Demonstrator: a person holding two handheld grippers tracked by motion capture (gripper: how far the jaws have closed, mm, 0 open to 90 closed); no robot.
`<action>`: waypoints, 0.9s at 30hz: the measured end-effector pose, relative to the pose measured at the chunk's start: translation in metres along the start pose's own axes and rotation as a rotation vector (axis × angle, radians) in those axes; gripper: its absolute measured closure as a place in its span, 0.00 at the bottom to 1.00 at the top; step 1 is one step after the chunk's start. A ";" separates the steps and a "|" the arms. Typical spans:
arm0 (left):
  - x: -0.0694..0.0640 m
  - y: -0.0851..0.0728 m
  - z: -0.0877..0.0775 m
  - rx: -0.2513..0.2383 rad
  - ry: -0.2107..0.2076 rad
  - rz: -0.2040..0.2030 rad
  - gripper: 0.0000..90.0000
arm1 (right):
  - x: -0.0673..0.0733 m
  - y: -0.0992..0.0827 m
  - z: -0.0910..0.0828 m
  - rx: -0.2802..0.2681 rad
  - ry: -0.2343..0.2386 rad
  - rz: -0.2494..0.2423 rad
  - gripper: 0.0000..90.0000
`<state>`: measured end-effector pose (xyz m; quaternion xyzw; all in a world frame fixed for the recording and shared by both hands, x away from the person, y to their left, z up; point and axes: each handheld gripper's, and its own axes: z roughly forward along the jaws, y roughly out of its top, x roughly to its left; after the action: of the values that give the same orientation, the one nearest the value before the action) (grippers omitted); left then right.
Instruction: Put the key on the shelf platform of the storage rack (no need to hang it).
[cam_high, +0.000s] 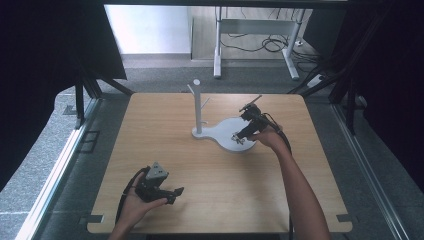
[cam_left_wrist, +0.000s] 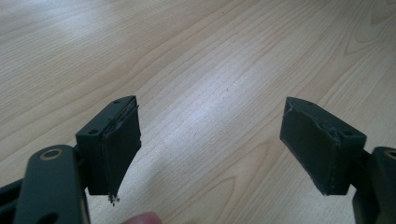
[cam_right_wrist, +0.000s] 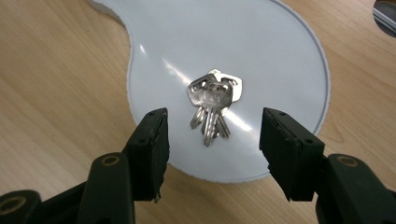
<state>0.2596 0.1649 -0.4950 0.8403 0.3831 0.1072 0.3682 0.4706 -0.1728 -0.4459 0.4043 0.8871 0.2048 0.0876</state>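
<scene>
The right gripper (cam_right_wrist: 212, 140) hangs wide open just above keys (cam_right_wrist: 213, 105) on the white tray (cam_right_wrist: 280, 60); the left gripper (cam_left_wrist: 210, 149), near left, gapes wide with nothing between its jaws.

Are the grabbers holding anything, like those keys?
No, nothing is held. The right gripper is open, its fingers either side of the keys lying on the white tray. The left gripper is open over bare table.
</scene>
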 end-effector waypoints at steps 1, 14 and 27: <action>0.000 0.000 0.000 -0.001 0.000 0.000 0.23 | 0.001 -0.003 -0.002 -0.003 0.001 -0.008 0.47; -0.001 0.001 -0.002 -0.006 0.008 0.000 0.23 | 0.007 -0.049 -0.027 -0.051 0.041 -0.042 0.49; -0.001 0.001 -0.002 -0.005 0.010 0.006 0.23 | 0.017 -0.109 -0.051 -0.111 0.066 -0.056 0.50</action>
<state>0.2589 0.1644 -0.4928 0.8401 0.3821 0.1135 0.3679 0.3687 -0.2398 -0.4472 0.3668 0.8878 0.2643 0.0865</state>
